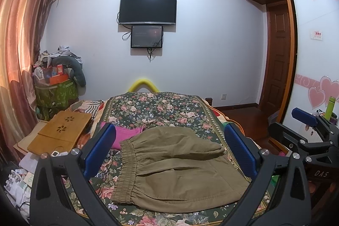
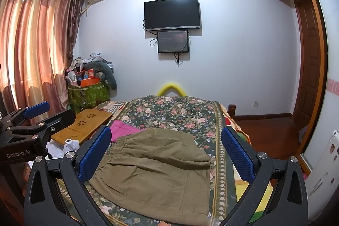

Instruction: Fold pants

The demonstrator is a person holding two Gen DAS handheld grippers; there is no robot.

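Note:
Olive-brown pants (image 1: 175,171) lie folded into a compact stack on the floral bedspread (image 1: 161,107), elastic waistband to the left. They also show in the right wrist view (image 2: 156,171). My left gripper (image 1: 169,137) is open and empty, held above the pants with its blue pads either side of them. My right gripper (image 2: 166,139) is open and empty too, above the same stack. The right gripper shows at the right edge of the left wrist view (image 1: 305,120), and the left gripper at the left edge of the right wrist view (image 2: 36,111).
A pink garment (image 1: 127,135) lies behind the pants. A wooden lap tray (image 1: 61,130) sits on the bed's left side, with clutter and bags beyond. A TV (image 1: 148,9) hangs on the far wall. The wardrobe and door stand at right.

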